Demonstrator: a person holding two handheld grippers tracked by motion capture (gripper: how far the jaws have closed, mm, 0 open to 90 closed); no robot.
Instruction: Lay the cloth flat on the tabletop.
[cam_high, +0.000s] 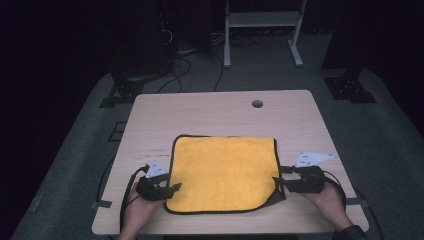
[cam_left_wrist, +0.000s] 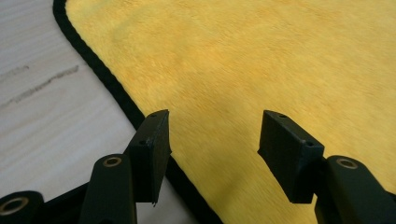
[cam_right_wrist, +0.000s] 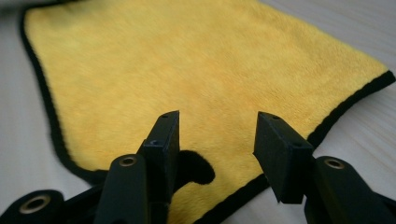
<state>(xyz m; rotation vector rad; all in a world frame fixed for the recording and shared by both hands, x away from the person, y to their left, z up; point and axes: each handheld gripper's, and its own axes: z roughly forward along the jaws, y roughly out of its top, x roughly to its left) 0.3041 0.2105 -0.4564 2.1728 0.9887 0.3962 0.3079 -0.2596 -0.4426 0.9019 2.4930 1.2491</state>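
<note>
Yellow cloth (cam_high: 222, 172) lies flat on the near half of the table (cam_high: 220, 107), and with the left gripper (cam_high: 172, 189) and right gripper (cam_high: 276, 183) both half open and empty, we should grip its black hem squarely before lifting.

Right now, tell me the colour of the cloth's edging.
Black, around a yellow cloth; the edging shows best in the left gripper view.
</note>
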